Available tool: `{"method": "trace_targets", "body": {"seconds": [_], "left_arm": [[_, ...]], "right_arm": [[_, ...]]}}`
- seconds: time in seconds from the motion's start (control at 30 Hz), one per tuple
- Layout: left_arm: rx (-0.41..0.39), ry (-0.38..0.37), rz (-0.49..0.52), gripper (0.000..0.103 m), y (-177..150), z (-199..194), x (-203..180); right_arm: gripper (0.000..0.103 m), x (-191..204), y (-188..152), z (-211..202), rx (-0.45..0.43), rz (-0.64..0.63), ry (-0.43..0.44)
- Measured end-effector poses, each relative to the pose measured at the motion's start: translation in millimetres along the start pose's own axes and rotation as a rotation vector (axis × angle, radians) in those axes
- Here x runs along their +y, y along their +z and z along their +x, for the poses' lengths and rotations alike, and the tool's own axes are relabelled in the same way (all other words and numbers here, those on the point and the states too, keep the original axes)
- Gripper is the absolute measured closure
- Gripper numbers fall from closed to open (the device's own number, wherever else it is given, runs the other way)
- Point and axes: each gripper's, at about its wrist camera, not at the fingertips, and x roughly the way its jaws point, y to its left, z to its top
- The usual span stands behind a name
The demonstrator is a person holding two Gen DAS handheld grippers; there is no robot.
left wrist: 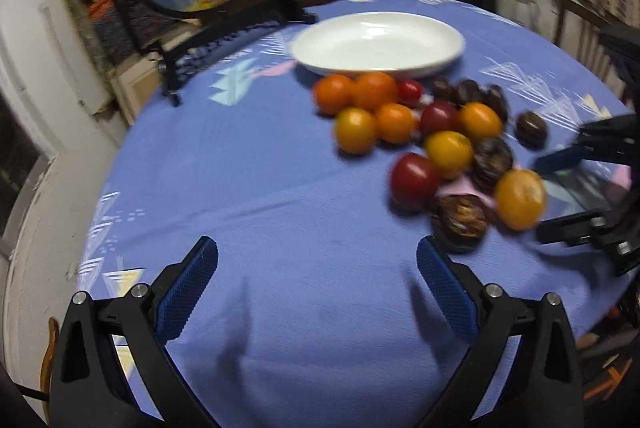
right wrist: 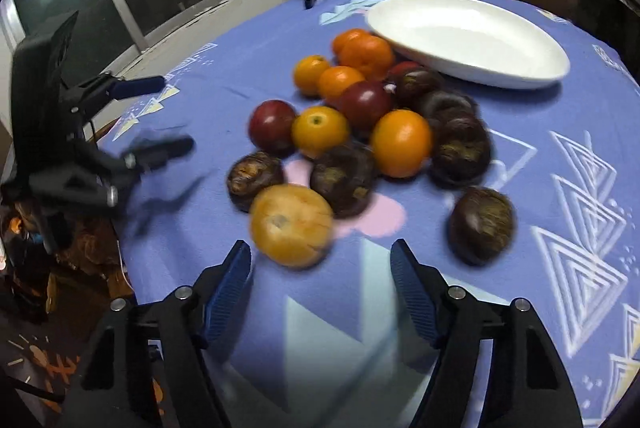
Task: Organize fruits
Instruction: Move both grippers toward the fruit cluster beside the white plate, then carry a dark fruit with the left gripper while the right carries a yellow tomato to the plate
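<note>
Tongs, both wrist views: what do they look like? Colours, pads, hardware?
Both match. Left tongs and right tongs: black plastic arms with triangular cutouts, silver round screw heads at the pivots, and blue, finely ribbed pads on the inner faces. No cables, markings or sleeves visible.

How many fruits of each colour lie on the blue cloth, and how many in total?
Orange fruits: 7
Red fruits: 3
Dark brown fruits: 6
Total: 16
</note>
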Motion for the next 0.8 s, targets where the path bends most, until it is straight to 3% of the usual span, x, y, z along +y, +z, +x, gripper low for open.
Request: {"method": "trace_targets", "body": {"seconds": [0.03, 0.13, 0.4, 0.53, 0.6, 0.7, 0.8], "left_arm": [[0.001, -0.021, 0.008, 0.005, -0.5, 0.9, -5.4], [0.013, -0.067, 0.03, 0.005, 2.1, 5.4, -21.0], [0.078, -0.176, 0.033, 0.005, 21.2, 35.6, -55.4], [0.108, -0.201, -0.02, 0.045, 25.5, 43.1, -57.6], [0.132, -0.235, -0.039, 0.059, 26.4, 42.0, -53.4], [0.132, -0.235, -0.037, 0.059, 27.9, 29.1, -46.0], [0.077, -0.211, -0.027, 0.059, 48.1, 9.8, -38.7]], "right_arm": [[0.062, 4.0, 1.3, 0.7, -0.004, -0.019, 0.008], [0.064, 7.0, 3.3, -0.2, -0.011, -0.032, 0.038], [0.064, -34.9, -3.9, -38.2, -0.062, 0.055, -0.045], [0.064, -39.7, -8.9, -40.6, -0.07, 0.054, -0.044], [0.064, -39.3, -8.8, -39.6, -0.068, 0.048, -0.038], [0.064, -40.1, -6.2, -43.4, -0.075, 0.035, -0.029], [0.064, -44.6, 7.3, -48.9, -0.091, 0.022, -0.029]]}}
